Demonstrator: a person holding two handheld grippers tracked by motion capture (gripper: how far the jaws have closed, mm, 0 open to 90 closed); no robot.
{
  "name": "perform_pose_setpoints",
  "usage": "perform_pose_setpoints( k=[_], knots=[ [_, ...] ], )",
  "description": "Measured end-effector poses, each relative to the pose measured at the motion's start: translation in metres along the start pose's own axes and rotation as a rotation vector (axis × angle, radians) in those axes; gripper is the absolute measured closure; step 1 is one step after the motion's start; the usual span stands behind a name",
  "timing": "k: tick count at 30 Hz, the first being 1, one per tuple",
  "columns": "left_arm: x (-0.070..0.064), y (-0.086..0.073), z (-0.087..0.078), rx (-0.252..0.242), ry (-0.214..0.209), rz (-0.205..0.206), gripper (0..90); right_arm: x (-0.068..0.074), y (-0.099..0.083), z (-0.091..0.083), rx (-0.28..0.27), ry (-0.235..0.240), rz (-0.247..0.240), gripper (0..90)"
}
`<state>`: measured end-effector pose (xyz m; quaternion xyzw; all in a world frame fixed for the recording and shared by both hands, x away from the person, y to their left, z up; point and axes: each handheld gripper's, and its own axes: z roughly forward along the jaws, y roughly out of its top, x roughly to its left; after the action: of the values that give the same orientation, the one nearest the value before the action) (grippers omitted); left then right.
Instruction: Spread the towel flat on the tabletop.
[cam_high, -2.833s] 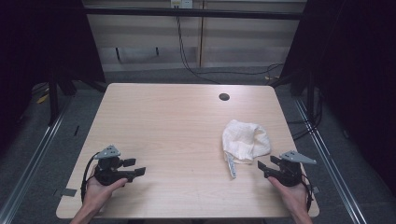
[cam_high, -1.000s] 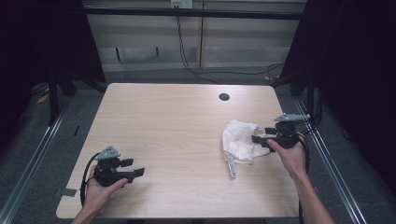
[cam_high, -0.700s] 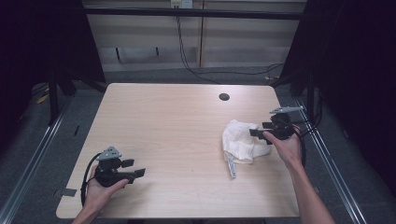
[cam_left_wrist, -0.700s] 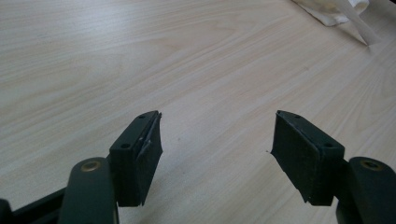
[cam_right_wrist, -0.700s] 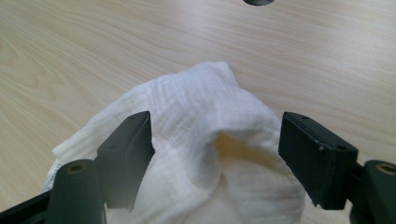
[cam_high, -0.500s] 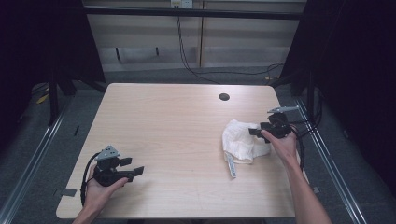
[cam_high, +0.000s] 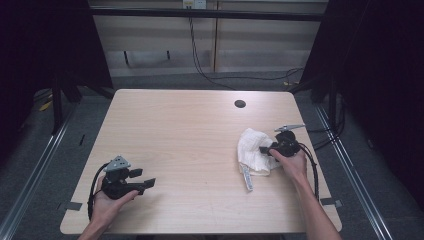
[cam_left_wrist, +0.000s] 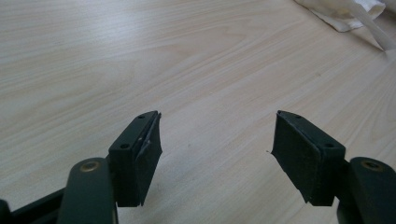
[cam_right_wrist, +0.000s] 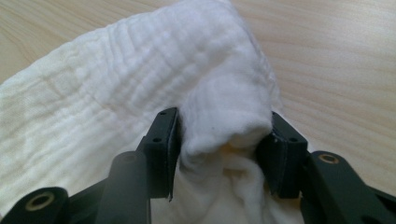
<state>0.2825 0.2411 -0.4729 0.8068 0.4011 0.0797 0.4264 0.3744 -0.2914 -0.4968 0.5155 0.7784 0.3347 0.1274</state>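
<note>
Pale wood covers the table (cam_high: 190, 145), and most of it is bare. Nearest to me, at the front left corner, the left gripper (cam_high: 142, 184) sits low in the person's left hand (cam_high: 107, 202); its jaws stand wide apart with nothing between them, just wood grain showing in the left gripper view. Over on the right side, a bit farther in, lies the white cloth (cam_high: 252, 150), a soft crumpled heap with a thin strap (cam_high: 246, 176) poking out toward the front edge. The right gripper (cam_high: 265, 149) is at the cloth's right edge, and in the right gripper view a puffy fold of the cloth (cam_right_wrist: 224, 126) bulges up between its jaws, which press it from both sides. I think the grip may be weak, because the jaws have only a fat, squishy bump and not a flat edge, so the fold could slide out when the hand lifts. The rest of the heap might drag along the table, or the strap might swing and catch. The left gripper is well apart from the cloth, so it cannot help fast if the cloth slips. Farther back a small dark hole (cam_high: 240, 104) sits in the tabletop, and behind the table black cables (cam_high: 200, 60) hang along a pale wall.
</note>
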Motion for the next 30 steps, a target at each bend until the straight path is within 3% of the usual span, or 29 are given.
perform_pose_setpoints(
  k=[4,5,7,10,14,16,17,18,22,30],
  knots=[
    [-0.001,0.0,0.001,0.004,-0.004,0.008,32.3,0.003,-0.001,0.0,0.001,-0.009,-0.017,57.2],
    [-0.002,0.0,0.002,0.007,-0.011,0.01,32.3,0.006,-0.001,-0.001,0.019,0.004,-0.03,65.8],
    [-0.002,0.0,0.002,0.008,-0.012,0.013,32.3,0.007,-0.002,-0.001,0.012,0.002,-0.023,69.5],
    [-0.003,0.0,0.003,0.013,-0.003,0.014,32.3,0.005,-0.011,-0.002,-0.043,0.027,0.038,76.6],
    [-0.002,0.001,0.004,0.011,-0.002,0.007,32.4,0.011,-0.009,-0.001,-0.026,0.013,0.007,77.5],
    [-0.001,0.001,0.004,0.013,-0.001,0.003,32.5,0.017,-0.01,-0.001,-0.028,0.031,0.012,77.6],
    [-0.001,0.001,0.005,0.015,0.004,0.007,32.7,0.026,-0.01,0.0,-0.016,0.039,-0.027,77.7],
    [-0.001,0.001,0.005,0.016,-0.001,0.011,32.8,0.029,-0.01,-0.001,-0.012,0.047,-0.028,77.7],
    [-0.002,0.001,0.005,0.01,-0.007,0.012,34.6,0.035,-0.013,0.0,-0.016,0.066,-0.029,77.7],
    [-0.004,0.001,0.007,0.02,-0.019,0.031,36.5,0.053,-0.016,0.002,-0.024,0.119,-0.078,77.6]
  ],
)
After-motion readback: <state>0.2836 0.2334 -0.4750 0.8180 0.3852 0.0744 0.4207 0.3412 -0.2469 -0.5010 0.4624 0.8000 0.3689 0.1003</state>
